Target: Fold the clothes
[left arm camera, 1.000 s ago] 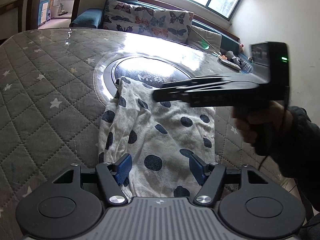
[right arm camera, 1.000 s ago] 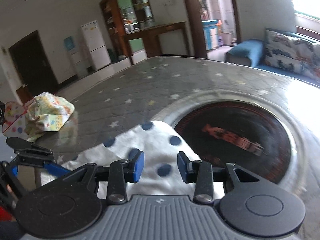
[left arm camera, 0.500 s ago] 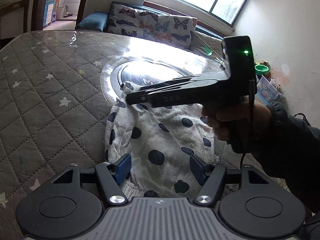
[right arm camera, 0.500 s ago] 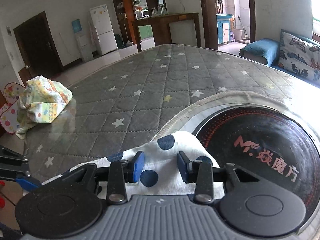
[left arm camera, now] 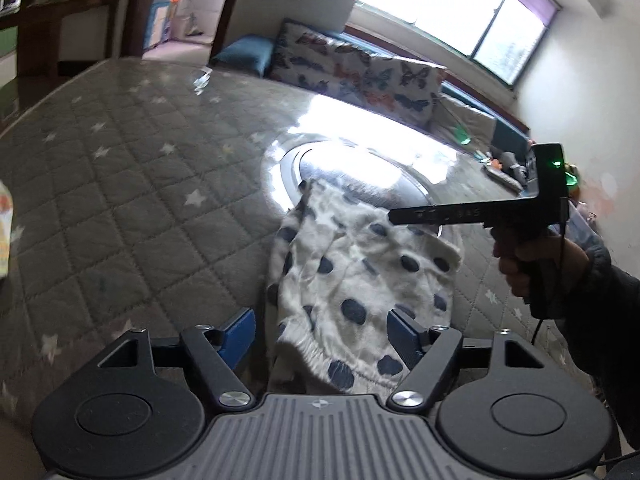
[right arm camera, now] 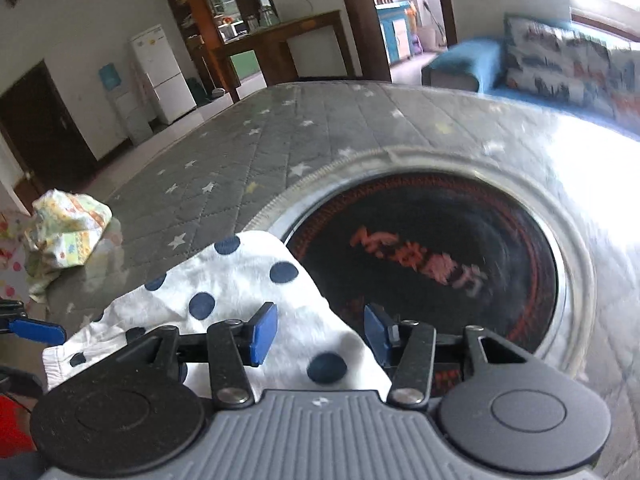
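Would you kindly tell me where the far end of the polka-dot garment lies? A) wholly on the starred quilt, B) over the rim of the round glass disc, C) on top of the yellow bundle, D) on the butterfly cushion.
B: in the right wrist view the polka-dot garment has its far edge lapping over the rim of the round glass disc, apart from the yellow bundle.
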The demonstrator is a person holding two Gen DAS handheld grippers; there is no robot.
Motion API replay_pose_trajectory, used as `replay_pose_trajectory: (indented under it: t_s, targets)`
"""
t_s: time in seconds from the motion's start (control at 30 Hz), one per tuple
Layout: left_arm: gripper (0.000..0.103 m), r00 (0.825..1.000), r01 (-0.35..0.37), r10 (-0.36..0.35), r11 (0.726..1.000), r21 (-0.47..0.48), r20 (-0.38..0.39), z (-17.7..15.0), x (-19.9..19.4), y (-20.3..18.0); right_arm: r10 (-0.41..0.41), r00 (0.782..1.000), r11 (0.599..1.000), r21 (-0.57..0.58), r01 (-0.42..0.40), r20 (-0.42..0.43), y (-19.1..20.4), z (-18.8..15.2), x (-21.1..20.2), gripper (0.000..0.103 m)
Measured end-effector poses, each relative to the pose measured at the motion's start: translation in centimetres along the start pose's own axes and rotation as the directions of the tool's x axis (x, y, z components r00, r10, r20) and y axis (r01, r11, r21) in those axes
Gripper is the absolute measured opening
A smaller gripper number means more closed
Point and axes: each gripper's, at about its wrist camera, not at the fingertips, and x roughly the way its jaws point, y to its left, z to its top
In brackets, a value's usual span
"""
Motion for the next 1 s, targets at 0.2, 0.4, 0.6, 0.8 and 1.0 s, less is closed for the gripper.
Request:
replay_pose_trajectory:
  t_s: [0.2, 0.4, 0.6, 0.8, 1.0]
  targets:
    - [0.076, 0.998, 0.018, -0.022, 0.997, -0.073, -0.057, -0.6, 0.9, 0.7, 0.041, 0.999, 0.999, 0.027, -0.041, -0.012, -0.4, 0.0, 0.5, 0.049]
    - [0.076, 0.994, 0.021, -0.035, 0.992, -0.125, -0.108, -1.1, 1.8, 1.0, 0.039, 0.999, 0.999, 0.018, -0.038, -0.029, 0.1, -0.2, 0.8, 0.046]
    - [0.074, 0.991, 0.023, -0.043, 0.988, -0.152, -0.128, -1.2, 2.4, 1.3, 0.028, 0.999, 0.999, 0.020, -0.027, -0.042, -0.3, -0.5, 1.3, 0.046]
    - [0.059, 0.991, 0.015, -0.032, 0.991, -0.134, -0.128, -0.6, 2.9, 1.5, -0.015, 0.998, 1.000, -0.009, 0.015, -0.063, 0.2, -0.8, 1.6, 0.025]
    - [0.048, 0.992, 0.001, -0.014, 0.994, -0.109, -0.124, 0.4, 3.6, 1.7, -0.066, 0.997, 0.997, -0.034, 0.065, -0.045, 0.7, -1.3, 0.6, 0.012]
